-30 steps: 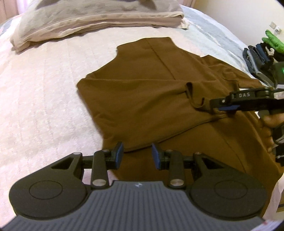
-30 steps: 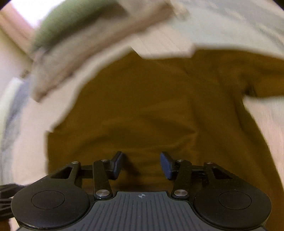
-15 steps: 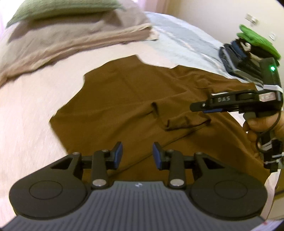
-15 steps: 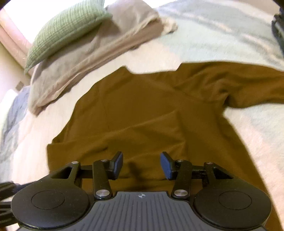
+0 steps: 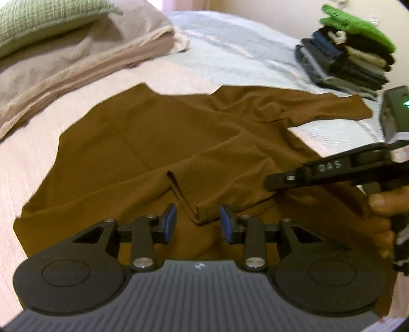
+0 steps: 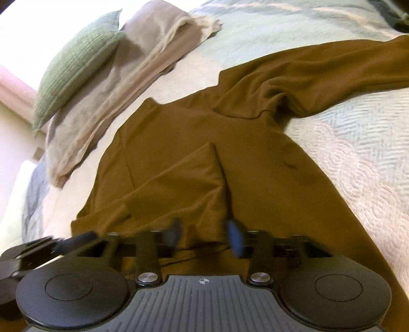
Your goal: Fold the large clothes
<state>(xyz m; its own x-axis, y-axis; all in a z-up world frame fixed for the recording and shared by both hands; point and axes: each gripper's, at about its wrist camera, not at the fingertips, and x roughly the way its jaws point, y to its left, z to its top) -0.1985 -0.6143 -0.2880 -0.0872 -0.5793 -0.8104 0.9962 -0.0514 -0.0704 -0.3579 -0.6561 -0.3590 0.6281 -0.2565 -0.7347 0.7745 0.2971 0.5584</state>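
Right gripper point(image 6: 204, 236) jaws had just been closing over the brown jersey shirt's point(image 5: 158, 143) near folded sleeve, apparently not clamped; left gripper point(image 5: 198, 223) open.

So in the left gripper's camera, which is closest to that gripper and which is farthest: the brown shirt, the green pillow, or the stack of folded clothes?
1. The brown shirt, right under and ahead of the left gripper.
2. and 3. The stack of folded clothes, far right, and the green pillow, far left. Both sit well beyond the shirt near the far end of the bed, too close to call.
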